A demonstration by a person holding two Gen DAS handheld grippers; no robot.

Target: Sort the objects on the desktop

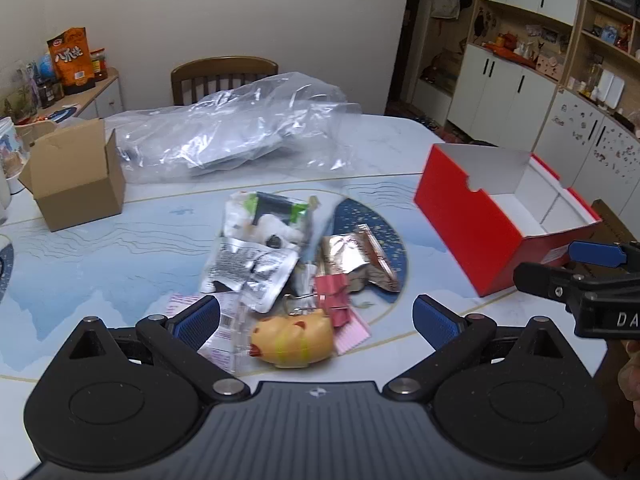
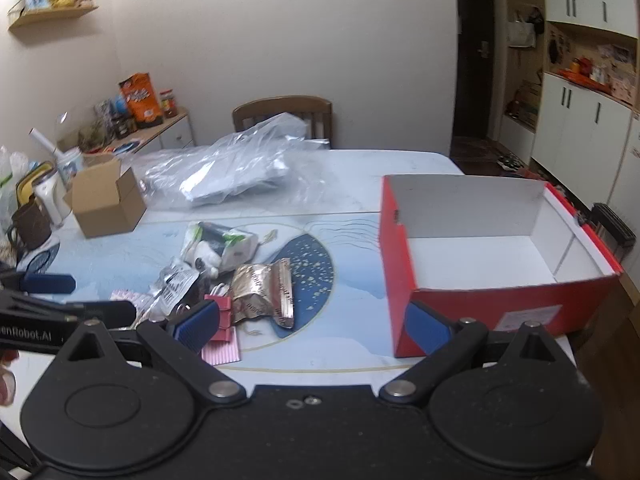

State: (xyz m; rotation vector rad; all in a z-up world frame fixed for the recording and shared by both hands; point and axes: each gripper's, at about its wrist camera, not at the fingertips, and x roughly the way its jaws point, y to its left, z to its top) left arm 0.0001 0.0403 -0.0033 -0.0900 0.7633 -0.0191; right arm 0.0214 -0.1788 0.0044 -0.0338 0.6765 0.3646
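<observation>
Desktop objects lie in a loose pile at the middle of a pale bench (image 1: 120,248) printed with blue mountains and a dark blue disc. Behind the pile sprawls a large crumpled clear plastic bag (image 1: 240,128), with a wooden chair (image 1: 224,76) beyond it. On the right stands an open red box (image 1: 472,236) with a white inside, nothing in it. On the left stands a smaller brown cardboard box (image 1: 76,188), flaps up.

Within the pile, a white and green packet (image 1: 272,216) lies furthest back. A silver foil pouch (image 1: 248,268) with small print lies left of centre, and a crinkled gold foil wrapper (image 1: 356,260) lies right of it. A yellow toy (image 1: 294,338) rests at the near edge, beside a pink binder clip (image 1: 334,292) lying on pink ridged paper (image 1: 354,334).

Left gripper (image 1: 316,320) hangs above the near edge of the pile, its blue-padded fingers (image 1: 198,320) spread wide with the yellow toy seen between them, gripping nothing. Right gripper (image 2: 314,326) hangs between the pile and the red box, its fingers (image 2: 428,326) also spread wide and holding nothing.
</observation>
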